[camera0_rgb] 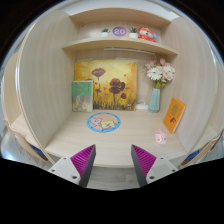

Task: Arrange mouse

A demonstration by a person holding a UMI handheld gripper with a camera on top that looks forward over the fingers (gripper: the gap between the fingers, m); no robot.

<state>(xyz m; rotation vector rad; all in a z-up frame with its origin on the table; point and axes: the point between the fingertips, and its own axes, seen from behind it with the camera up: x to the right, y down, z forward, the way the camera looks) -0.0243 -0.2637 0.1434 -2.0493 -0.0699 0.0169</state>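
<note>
My gripper (113,162) is open and empty, held above the near edge of a light wooden desk (115,143). Its magenta pads (84,159) stand wide apart with nothing between them. A small pink object (160,136), perhaps the mouse, lies on the desk beyond the right finger; it is too small to identify for certain. A round colourful mouse mat (103,122) lies flat further back, ahead of the left finger.
A flower painting (106,84) and a green book (82,95) lean on the back wall. A vase of flowers (157,82) and an orange card (174,114) stand at the right. Shelves above hold a round clock (120,32) and small items.
</note>
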